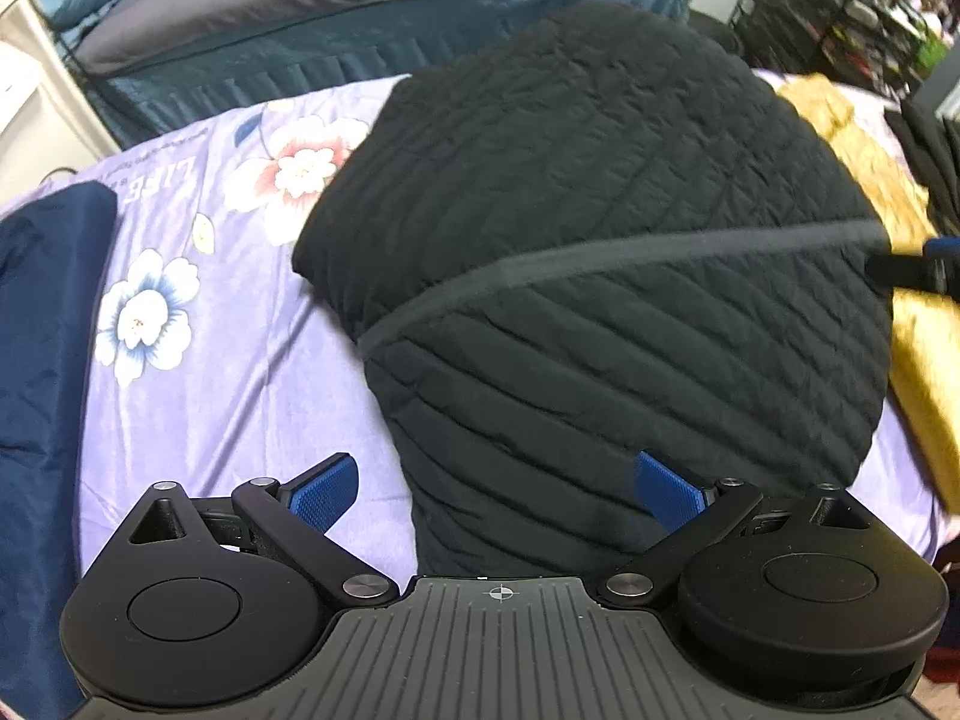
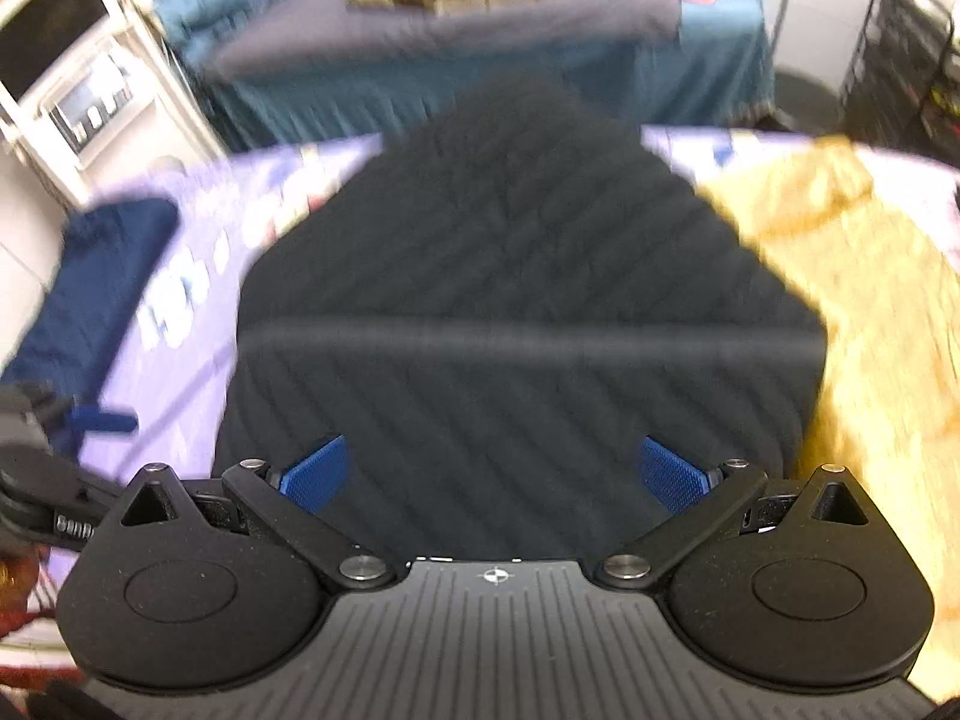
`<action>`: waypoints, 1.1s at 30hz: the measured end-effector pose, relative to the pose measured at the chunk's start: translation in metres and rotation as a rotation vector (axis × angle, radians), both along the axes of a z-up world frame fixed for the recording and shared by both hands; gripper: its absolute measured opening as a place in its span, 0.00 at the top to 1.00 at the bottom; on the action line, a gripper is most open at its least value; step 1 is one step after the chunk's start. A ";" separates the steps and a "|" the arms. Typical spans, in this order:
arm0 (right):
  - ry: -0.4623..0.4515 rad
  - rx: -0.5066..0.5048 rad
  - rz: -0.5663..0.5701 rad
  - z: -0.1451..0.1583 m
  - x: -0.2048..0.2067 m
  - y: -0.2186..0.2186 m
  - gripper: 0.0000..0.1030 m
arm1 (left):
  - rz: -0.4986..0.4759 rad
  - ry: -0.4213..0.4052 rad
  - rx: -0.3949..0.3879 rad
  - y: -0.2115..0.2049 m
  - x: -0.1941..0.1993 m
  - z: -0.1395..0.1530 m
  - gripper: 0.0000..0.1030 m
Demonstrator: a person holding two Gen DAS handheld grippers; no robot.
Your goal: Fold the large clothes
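A black quilted jacket point(image 1: 600, 252) lies folded into a compact block on the lilac floral bedsheet point(image 1: 240, 312); a grey band crosses it. My left gripper point(image 1: 498, 486) is open and empty, just above the jacket's near edge. The right gripper's blue fingertip point(image 1: 936, 258) shows at the jacket's right edge. In the blurred right wrist view the jacket point(image 2: 528, 312) fills the middle and my right gripper point(image 2: 498, 474) is open and empty above its near edge. The left gripper point(image 2: 90, 420) shows at the far left.
A folded navy garment point(image 1: 48, 312) lies left on the bed. A mustard-yellow garment point(image 1: 900, 240) lies to the right, also in the right wrist view point(image 2: 870, 330). Black clothes point(image 1: 930, 150) sit far right. A second bed point(image 1: 360, 18) and a rack point(image 1: 840, 0) stand behind.
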State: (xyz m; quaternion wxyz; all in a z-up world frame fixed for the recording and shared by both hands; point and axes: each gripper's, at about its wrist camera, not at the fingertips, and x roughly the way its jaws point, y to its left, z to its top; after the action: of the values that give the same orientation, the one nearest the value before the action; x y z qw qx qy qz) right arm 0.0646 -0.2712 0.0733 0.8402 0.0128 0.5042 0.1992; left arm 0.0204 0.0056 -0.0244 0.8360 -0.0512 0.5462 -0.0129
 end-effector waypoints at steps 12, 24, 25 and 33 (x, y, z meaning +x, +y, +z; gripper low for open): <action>-0.059 0.051 -0.015 -0.058 0.161 -0.024 0.00 | 0.221 0.046 0.054 0.049 -0.026 -0.009 0.00; 0.166 0.188 0.091 -0.092 0.158 0.030 0.84 | 0.395 0.134 -0.042 0.077 -0.063 -0.022 0.00; 0.156 0.206 0.114 -0.085 0.149 0.033 0.85 | 0.404 0.120 -0.041 0.077 -0.064 -0.018 0.00; 0.309 0.630 0.321 -0.018 0.068 0.046 0.85 | 0.490 -0.065 -0.138 0.107 -0.052 0.020 0.00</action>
State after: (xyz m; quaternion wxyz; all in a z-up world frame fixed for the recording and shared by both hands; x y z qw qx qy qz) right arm 0.1325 -0.2252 0.0551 0.6672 0.2213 0.5346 0.4691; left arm -0.0313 0.1122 -0.0040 0.8258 -0.2383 0.4884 0.1511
